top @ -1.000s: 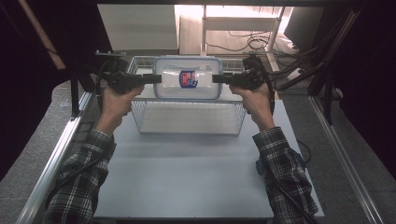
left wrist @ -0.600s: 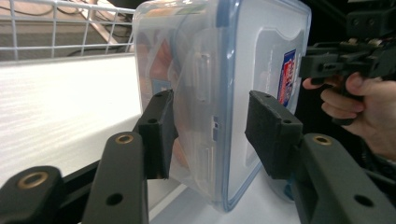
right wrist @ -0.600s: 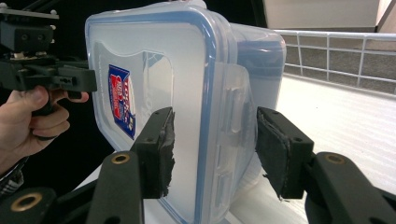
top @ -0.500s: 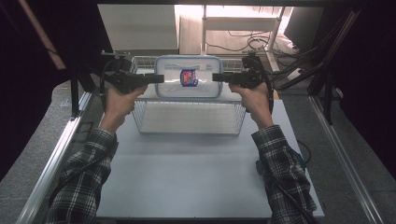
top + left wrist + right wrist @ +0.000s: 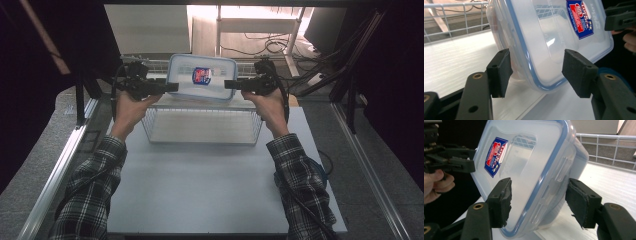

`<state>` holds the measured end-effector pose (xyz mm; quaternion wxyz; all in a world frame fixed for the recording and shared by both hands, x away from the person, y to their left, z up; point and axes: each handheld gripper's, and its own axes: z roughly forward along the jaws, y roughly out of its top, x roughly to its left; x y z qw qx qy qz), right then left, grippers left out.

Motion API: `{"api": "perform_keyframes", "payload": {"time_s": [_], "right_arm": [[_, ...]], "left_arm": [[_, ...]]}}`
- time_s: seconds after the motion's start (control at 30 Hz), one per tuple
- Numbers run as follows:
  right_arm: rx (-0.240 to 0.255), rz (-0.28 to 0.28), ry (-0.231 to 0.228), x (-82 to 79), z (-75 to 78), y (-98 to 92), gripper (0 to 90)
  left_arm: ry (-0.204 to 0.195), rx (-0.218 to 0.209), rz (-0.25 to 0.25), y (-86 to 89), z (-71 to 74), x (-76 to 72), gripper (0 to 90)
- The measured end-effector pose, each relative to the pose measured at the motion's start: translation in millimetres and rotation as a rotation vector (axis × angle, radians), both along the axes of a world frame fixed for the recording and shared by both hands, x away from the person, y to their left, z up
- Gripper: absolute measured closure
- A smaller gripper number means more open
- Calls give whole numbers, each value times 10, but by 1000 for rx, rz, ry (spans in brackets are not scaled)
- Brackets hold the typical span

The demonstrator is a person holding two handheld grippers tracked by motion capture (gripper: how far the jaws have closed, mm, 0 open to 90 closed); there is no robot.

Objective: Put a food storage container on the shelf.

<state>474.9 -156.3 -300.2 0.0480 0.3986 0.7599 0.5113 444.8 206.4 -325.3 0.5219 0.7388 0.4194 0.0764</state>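
Standing apart on either side of a clear plastic box [image 5: 544, 42], the two black pads [image 5: 499, 72] of the left gripper [image 5: 537, 72] have just been opening, and gaps show between each pad and the box. The box's rounded lower corner, edged by the blue seal of its lid, sits between the pads without being pressed. In the right gripper view, the right gripper [image 5: 539, 202] is in the same state: its worn pads [image 5: 502, 201] have just been opening and stand clear of the box [image 5: 529, 170], whose lidded edge and side clasp lie between them.

From the high view, the left gripper [image 5: 172, 87] and right gripper [image 5: 229, 84] point toward each other from opposite short ends of the box [image 5: 202, 77]. The box is tilted up on edge, with its lid facing the camera and a red and blue label [image 5: 201, 76] near the middle. It leans at the far side of a wire basket [image 5: 200, 137], close to the basket's back rim. The basket stands on a white table [image 5: 200, 190]. The person's hands [image 5: 131, 105] hold the grippers, and plaid sleeves [image 5: 95, 185] reach in from below.
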Motion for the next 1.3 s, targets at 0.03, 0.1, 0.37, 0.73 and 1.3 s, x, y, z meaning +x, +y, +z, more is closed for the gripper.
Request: {"api": "perform_keyframes", "payload": {"time_s": [0.03,0.1,0.37,0.73,1.3], "right_arm": [[9,-2,7,9,-6,-5,377],[15,-9,18,19,-8,-6,368],[-96,-67,-72,-17,42,81,342],[-99,-73,-69,-37,41,172,404],[-117,-90,-61,-150,64,212,416]], "left_arm": [[5,-9,-3,11,-8,4,413],[6,-14,-1,25,-26,0,421],[-11,-19,30,6,0,-12,389],[-21,-21,56,65,51,-48,447],[-38,4,67,65,64,-73,446]]}}
